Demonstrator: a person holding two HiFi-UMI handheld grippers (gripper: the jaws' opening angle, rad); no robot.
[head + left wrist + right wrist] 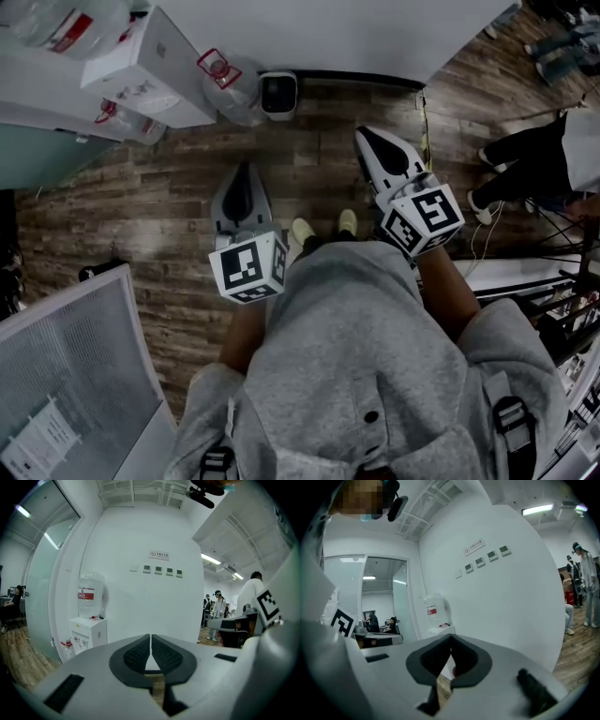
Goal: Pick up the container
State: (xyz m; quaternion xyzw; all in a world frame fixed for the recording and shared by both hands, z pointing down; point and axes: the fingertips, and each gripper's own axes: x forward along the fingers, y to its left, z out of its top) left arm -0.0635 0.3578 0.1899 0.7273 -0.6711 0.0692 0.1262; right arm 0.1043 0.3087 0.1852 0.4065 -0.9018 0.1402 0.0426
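The only container-like thing in sight is a large clear water bottle (96, 585). It stands upright on a white water dispenser (91, 632) with its long axis vertical. Whether it is the thing to be picked up cannot be told. It sits against the white wall (140, 602), well ahead of both grippers and off to their left. A red label (86, 595) wraps the bottle, but its white writing is too small to read. Higher on the wall hangs a small rectangular sign (159, 555) with a red symbol. Its print is also illegible, and a row of four small panels sits below it. The left gripper (150, 641) points at the wall with its jaws pressed together and nothing between them. The right gripper (450, 641) is also closed tight and empty, and the bottle shows just above its tips. From the head view both grippers reach out over the wood-plank floor (328, 178), side by side and apart. Each carries a cube with black-and-white square markers.
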